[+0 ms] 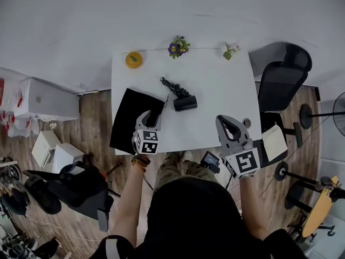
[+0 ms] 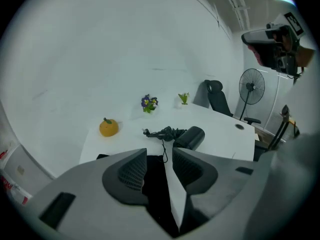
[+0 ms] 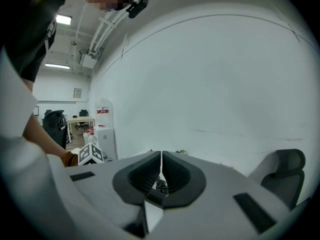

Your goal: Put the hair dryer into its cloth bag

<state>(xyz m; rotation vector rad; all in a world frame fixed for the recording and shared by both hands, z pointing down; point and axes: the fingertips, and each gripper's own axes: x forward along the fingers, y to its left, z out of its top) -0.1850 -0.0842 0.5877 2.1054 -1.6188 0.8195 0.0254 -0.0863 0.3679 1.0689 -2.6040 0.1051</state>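
The black hair dryer (image 1: 185,102) lies on its side near the middle of the white table (image 1: 221,90). It is not in the bag. Its cord (image 1: 171,85) is all bunched up just behind it.

The black cloth bag (image 1: 126,120) lies flat on the left part of the table, just beside the hair dryer.

Our left gripper (image 2: 160,151) is over the right edge of the bag and points down at it. Its jaws are spread apart and pinch nothing. Through the gap we see the bag and the table. We cannot tell if it touches the bag.

Our right gripper (image 3: 161,156) is at the front right of the table. Its jaws are pressed together with nothing in them.

Along the back edge of the table sit a round orange fruit (image 1: 134,59), some purple flowers (image 1: 178,46) and a small green plant (image 1: 230,50). A black chair (image 1: 283,80) stands to the right of the table.
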